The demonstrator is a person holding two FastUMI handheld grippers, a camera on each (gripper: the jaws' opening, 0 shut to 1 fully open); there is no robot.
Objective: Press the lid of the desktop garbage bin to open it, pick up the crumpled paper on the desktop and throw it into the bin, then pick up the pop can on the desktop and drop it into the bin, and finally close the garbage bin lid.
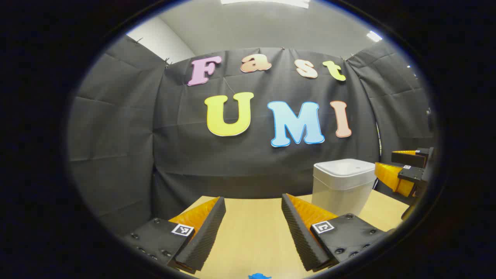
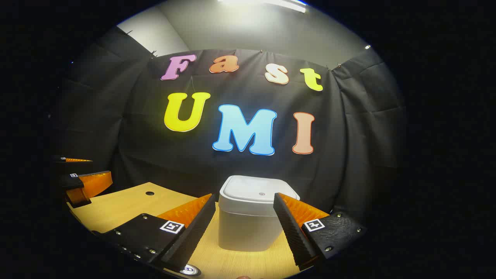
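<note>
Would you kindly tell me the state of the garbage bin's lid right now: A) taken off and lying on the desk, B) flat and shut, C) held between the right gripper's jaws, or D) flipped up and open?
B: the lid lies flat and closed on the garbage bin, ahead of the open right gripper.

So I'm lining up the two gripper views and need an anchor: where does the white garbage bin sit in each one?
Left gripper view: the garbage bin stands right of centre on the table, lid closed, beyond the left tongs' right finger.
Right gripper view: the garbage bin sits low at centre, framed between the open fingers of the right tongs.
Shared landmark: the wooden table.
</note>
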